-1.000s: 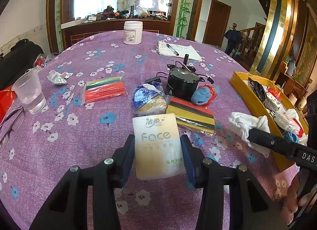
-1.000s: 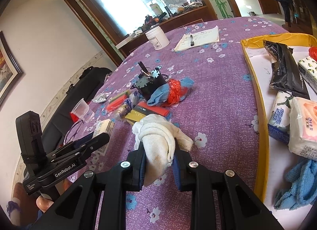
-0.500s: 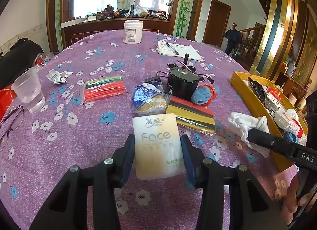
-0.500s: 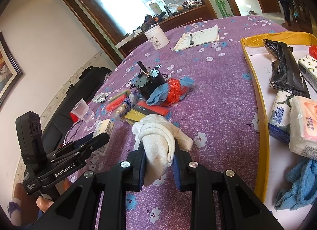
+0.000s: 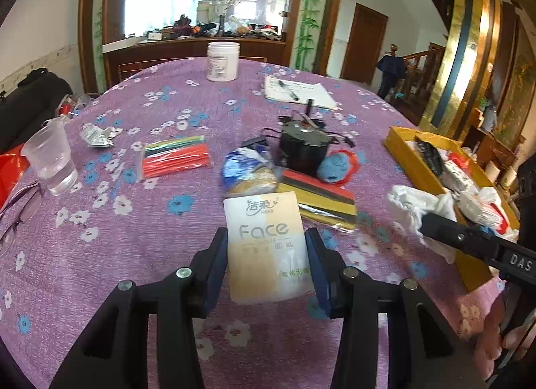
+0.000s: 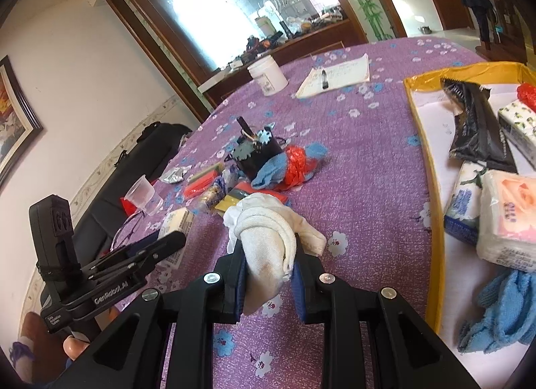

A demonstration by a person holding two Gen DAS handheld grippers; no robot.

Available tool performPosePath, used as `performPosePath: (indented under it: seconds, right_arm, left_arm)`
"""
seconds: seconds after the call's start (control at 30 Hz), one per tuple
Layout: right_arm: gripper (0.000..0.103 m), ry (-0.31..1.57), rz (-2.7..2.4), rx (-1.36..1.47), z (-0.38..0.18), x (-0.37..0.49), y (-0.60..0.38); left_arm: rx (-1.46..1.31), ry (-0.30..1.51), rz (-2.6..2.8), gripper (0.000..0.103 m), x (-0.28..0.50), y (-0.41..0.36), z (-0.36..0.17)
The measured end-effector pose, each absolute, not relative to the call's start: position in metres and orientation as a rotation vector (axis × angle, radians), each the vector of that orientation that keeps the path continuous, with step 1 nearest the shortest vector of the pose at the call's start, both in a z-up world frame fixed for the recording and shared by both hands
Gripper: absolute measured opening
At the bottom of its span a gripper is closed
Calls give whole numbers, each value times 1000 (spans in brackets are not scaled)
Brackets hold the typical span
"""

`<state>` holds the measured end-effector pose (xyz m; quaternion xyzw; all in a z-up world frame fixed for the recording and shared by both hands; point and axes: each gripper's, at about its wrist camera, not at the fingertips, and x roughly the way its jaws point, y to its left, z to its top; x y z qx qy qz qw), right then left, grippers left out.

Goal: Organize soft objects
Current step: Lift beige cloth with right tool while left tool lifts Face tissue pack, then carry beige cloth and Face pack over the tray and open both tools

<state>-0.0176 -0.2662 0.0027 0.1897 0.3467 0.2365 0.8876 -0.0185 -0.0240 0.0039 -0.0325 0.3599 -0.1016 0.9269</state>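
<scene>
My left gripper (image 5: 266,248) is shut on a white and yellow "Face" tissue pack (image 5: 268,241), held just above the purple flowered tablecloth. My right gripper (image 6: 268,251) is shut on a knotted white cloth (image 6: 268,231), a little above the table beside the yellow tray (image 6: 432,168). The cloth (image 5: 418,204) and the right gripper also show at the right of the left wrist view. The tray holds tissue packs (image 6: 509,218), a black packet (image 6: 479,124) and a blue cloth (image 6: 502,312). Another blue cloth with a red bag (image 6: 291,164) lies mid-table.
A black motor (image 5: 301,151), coloured strip packs (image 5: 174,157) (image 5: 321,198), a blue-yellow bag (image 5: 248,168), a plastic cup of water (image 5: 50,161), glasses (image 5: 16,214), a white jar (image 5: 222,60) and a notepad with pen (image 5: 298,90) lie on the table.
</scene>
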Motion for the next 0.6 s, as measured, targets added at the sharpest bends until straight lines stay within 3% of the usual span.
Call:
performPosePath:
  seconds: [0.6]
  right_arm:
    - [26,531,341,403,57,-59,-322]
  left_arm:
    - [-23,715,-412,45,-28,-100,37]
